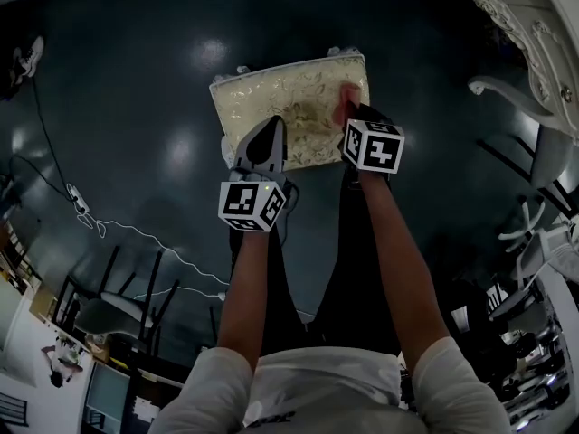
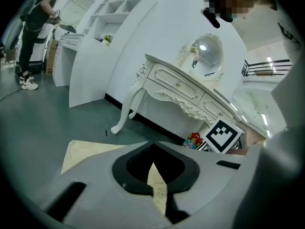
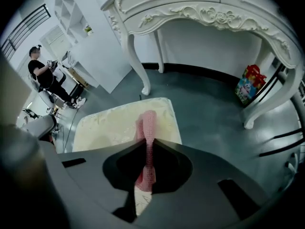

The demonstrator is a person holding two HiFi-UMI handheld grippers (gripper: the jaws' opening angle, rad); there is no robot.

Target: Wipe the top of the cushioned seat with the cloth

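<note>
- Head view: the cushioned seat lay under both sets of jaws, a cream rectangle with a leafy woven pattern on a dark glossy floor. The floor was open ahead of the jaws and to their left. The left gripper sat over the near edge. The right gripper sat near the right-hand edge with the pink cloth at its tips.
- Left gripper view: only this view showed those jaws meeting tip to tip with nothing between them. Cream fabric showed below them and a seat corner lay to their left. Ahead stood a carved white dressing table with an oval mirror. The other gripper's marker cube sat to the right.
- Right gripper view: the right gripper's jaws pinched the cloth, a knitted pink strip reaching forward onto the seat top close to its right edge. Bare floor lay beyond that edge, with curved table legs ahead.
</note>
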